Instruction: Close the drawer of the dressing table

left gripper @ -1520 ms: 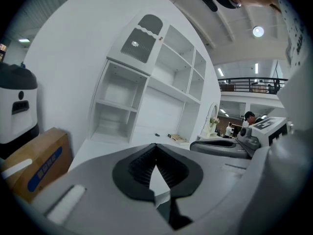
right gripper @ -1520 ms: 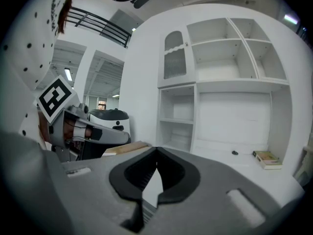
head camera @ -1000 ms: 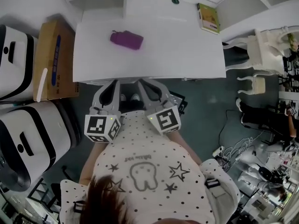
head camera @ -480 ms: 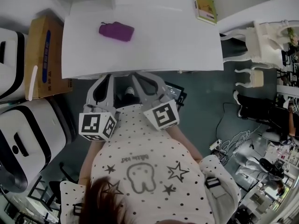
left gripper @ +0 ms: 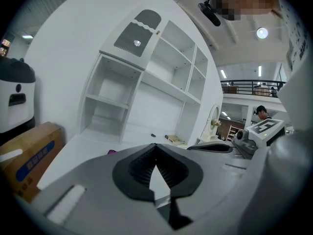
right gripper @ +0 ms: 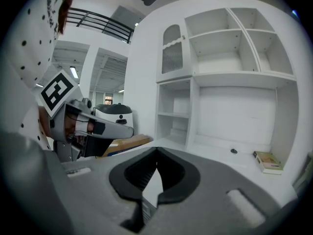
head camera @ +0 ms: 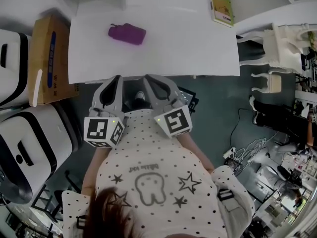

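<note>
At the near front edge of the dressing table (head camera: 188,48), both grippers sit side by side, tips pointing at it. On the left gripper (head camera: 115,82) the fingers are together with nothing between them. The right gripper (head camera: 150,81) is the same, fingers together and empty. Can't confirm whether either tip touches the edge. The drawer can't be picked out from above, hidden under the tabletop. On the tabletop: purple pouch (head camera: 127,34) towards the left, book (head camera: 221,9) at the back right corner. A cardboard box (head camera: 47,58) stands beside the table on the left.
</note>
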`<action>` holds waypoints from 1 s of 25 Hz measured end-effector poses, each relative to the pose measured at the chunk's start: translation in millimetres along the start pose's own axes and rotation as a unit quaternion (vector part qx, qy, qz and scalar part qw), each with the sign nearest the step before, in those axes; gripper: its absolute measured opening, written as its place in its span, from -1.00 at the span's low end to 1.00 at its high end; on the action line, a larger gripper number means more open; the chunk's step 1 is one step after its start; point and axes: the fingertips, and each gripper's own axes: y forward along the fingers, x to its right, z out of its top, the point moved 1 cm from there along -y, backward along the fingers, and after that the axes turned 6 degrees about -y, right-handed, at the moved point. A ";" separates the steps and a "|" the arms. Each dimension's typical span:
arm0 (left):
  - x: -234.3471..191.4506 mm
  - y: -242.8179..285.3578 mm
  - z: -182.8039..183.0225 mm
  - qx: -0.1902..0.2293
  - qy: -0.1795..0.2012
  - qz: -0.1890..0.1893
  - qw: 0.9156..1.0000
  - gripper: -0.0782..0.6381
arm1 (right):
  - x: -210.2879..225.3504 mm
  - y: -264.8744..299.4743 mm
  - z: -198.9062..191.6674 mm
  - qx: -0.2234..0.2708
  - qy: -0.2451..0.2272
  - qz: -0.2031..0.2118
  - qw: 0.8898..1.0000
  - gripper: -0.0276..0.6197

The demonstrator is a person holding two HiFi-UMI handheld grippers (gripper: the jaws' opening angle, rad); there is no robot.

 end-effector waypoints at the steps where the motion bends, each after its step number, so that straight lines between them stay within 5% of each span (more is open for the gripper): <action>1: -0.2 -0.6 -0.5 0.000 0.000 0.000 1.000 -0.80 | -0.7 0.2 0.1 0.000 -0.002 0.001 1.000 -0.93; 25: 8.5 -9.9 -6.1 0.013 0.003 0.007 1.000 -0.79 | -8.1 -8.9 -0.2 0.011 -0.018 0.020 1.000 -0.92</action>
